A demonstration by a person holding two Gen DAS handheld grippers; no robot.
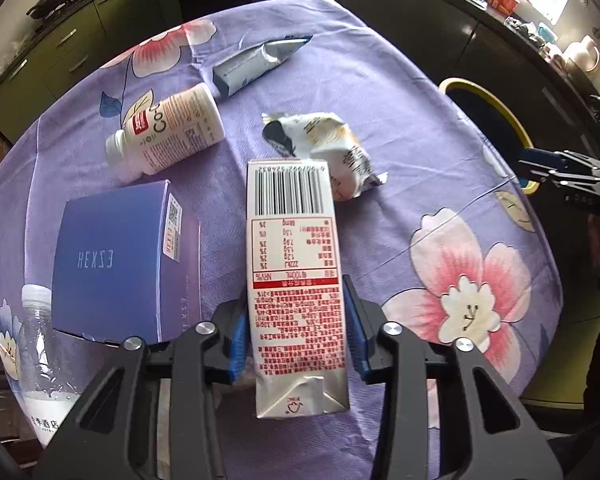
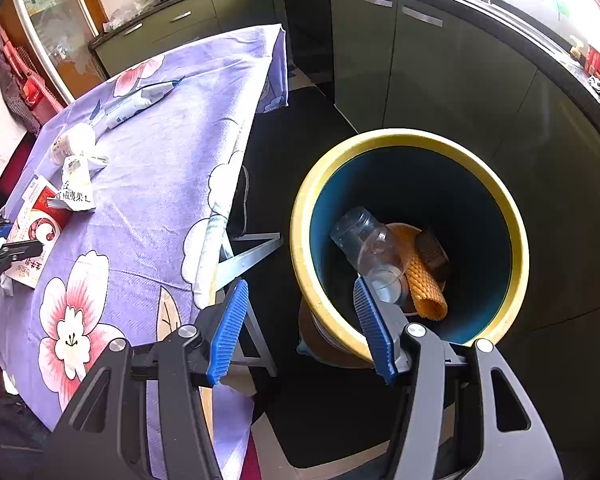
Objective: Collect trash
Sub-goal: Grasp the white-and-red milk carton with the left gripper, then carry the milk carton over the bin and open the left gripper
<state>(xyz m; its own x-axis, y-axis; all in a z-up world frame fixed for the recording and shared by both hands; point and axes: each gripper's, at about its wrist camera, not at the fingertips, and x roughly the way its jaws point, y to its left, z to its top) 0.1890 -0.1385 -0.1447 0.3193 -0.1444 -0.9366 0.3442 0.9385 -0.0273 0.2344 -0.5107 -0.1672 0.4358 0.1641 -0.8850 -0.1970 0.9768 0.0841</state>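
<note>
A clear bottle [image 2: 366,246] and an orange roll [image 2: 422,280] already lie in the bin [image 2: 516,216], the right gripper [image 2: 300,326] gapes empty beside it, and the left gripper [image 1: 298,334] straddles a carton [image 1: 296,272] among wrapper [image 1: 324,148], bottle [image 1: 168,134], box [image 1: 120,264] and pouch [image 1: 256,64] left on the table [image 1: 440,128].

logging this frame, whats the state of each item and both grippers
left gripper: closed on the milk carton
milk carton: lying flat on the table, gripped
right gripper: open, empty, above the bin
bin: upright, holds a clear bottle
white bottle: on its side, capped
snack wrapper: crumpled
blue box: closed
</note>
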